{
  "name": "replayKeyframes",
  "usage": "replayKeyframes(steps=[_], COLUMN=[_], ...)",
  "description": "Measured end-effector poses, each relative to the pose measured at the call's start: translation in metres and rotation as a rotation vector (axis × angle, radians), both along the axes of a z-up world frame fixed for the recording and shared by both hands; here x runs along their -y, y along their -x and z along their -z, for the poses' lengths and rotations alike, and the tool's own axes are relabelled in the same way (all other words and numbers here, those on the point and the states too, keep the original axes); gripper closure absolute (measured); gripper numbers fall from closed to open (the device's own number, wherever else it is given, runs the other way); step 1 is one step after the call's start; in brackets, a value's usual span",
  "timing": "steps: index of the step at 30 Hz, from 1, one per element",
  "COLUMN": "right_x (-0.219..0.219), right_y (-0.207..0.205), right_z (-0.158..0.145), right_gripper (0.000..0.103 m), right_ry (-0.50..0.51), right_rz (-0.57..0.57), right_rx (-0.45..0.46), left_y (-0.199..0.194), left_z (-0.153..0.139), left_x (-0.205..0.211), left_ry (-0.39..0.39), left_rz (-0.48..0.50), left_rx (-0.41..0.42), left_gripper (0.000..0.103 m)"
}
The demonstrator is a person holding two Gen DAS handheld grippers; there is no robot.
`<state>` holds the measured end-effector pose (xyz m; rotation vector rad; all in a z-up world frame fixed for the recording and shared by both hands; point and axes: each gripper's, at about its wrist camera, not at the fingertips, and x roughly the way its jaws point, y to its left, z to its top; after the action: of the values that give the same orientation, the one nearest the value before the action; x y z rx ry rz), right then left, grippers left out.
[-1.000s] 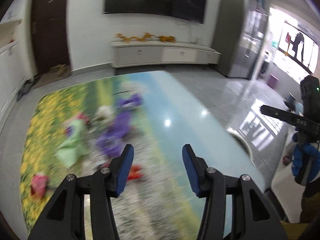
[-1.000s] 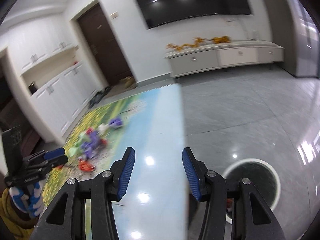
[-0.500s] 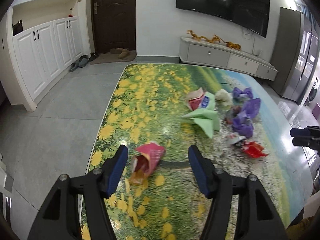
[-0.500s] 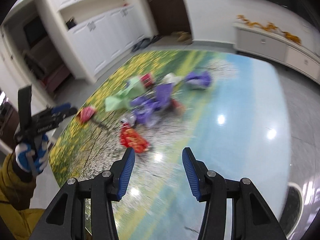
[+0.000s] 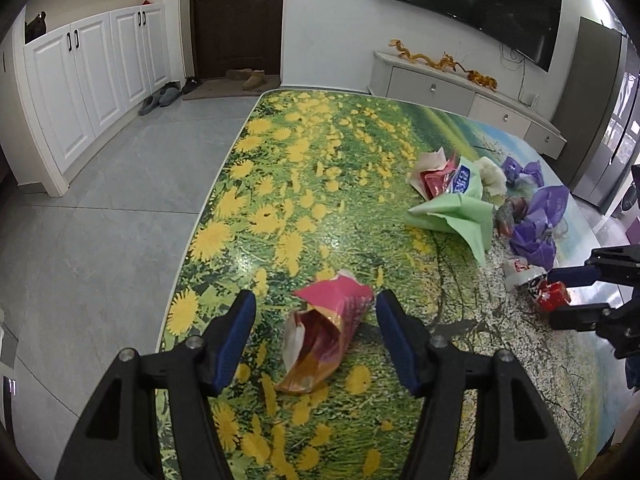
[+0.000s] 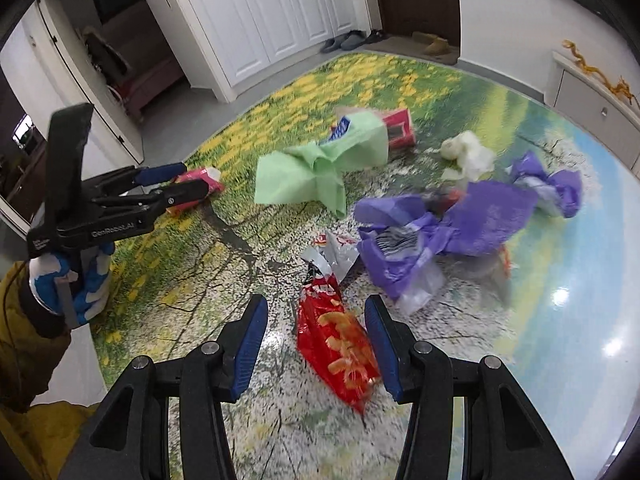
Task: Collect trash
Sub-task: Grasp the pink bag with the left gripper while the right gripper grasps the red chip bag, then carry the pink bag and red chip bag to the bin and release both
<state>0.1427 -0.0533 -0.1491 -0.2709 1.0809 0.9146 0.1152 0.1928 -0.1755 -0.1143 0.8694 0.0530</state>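
Trash lies scattered on a table (image 5: 280, 184) printed with yellow flowers. A crumpled pink snack bag (image 5: 324, 336) lies near the table's left edge, between the fingers of my left gripper (image 5: 312, 340), which stands open above it without touching. A torn red chip bag (image 6: 340, 336) lies between the fingers of my right gripper (image 6: 316, 344), also open and clear of it. Farther back lie green paper (image 6: 320, 168), purple wrappers (image 6: 460, 224), a white wad (image 6: 468, 156) and a red packet (image 6: 398, 128). The left gripper (image 6: 192, 180) also shows in the right wrist view.
Grey tiled floor (image 5: 100, 208) borders the table on the left. White cupboards (image 5: 92, 72), a dark door (image 5: 240, 16), slippers (image 5: 164, 96), a low white TV cabinet (image 5: 460, 92) and a wall screen (image 5: 468, 4) line the room. The right gripper (image 5: 568, 292) reaches in over the table's right side.
Both grippers swung down from facing the far wall toward the trash. The left now hangs over the pink bag, the right over the red chip bag. Both are closer to the table.
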Motion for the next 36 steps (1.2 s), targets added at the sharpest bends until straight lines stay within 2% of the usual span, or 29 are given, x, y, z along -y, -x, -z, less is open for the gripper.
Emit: replayKeyframes(steps=[2,3,6,9,16,22,29,33,36], right_x=[-0.001,0.0,0.008,0.018,0.04,0.07,0.157,0.219,0.272], right_y=[-0.001,-0.001,0.0,0.003,0.018,0.027,0.038,0.05,0.061], right_z=[0.006,0.007,0.007,0.002,-0.021,-0.042,-0.075,-0.085,-0.081], right_gripper=[0.059,0.067,0.075,0.085,0.084,0.084,0.084,0.084,0.084], right_ry=[0.004,-0.001,-0.02,-0.047,-0.124,-0.19,-0.289,-0.298,-0.315], right_rz=[-0.001,0.001,0.018,0.034,0.037,0.087,0.269,0.407,0.537], right_rx=[-0.008,0.003,0.002,0.011,0.035,0.072,0.146,0.2,0.213], left_y=[-0.001,-0.001,-0.001,0.002,0.013,0.026,0.029,0.018,0.005], left_z=[0.003,0.003,0.004,0.002,-0.007,-0.034,-0.069,-0.088,-0.098], left_x=[0.001,0.002,0.003,0.006,0.015,0.035,0.083,0.122,0.16], left_ry=[0.0,0.001,-0.004,-0.015,0.054,0.095,0.106,0.16,0.205], left_rz=[0.002,0.006,0.008,0.013,0.029,0.078,0.194,0.285,0.368], left_rx=[-0.006,-0.008,-0.01,-0.002,0.023,0.074,0.121,0.133,0.125], left_gripper=[0.048,0.055,0.068,0.07,0.073,0.073,0.073,0.073,0.073])
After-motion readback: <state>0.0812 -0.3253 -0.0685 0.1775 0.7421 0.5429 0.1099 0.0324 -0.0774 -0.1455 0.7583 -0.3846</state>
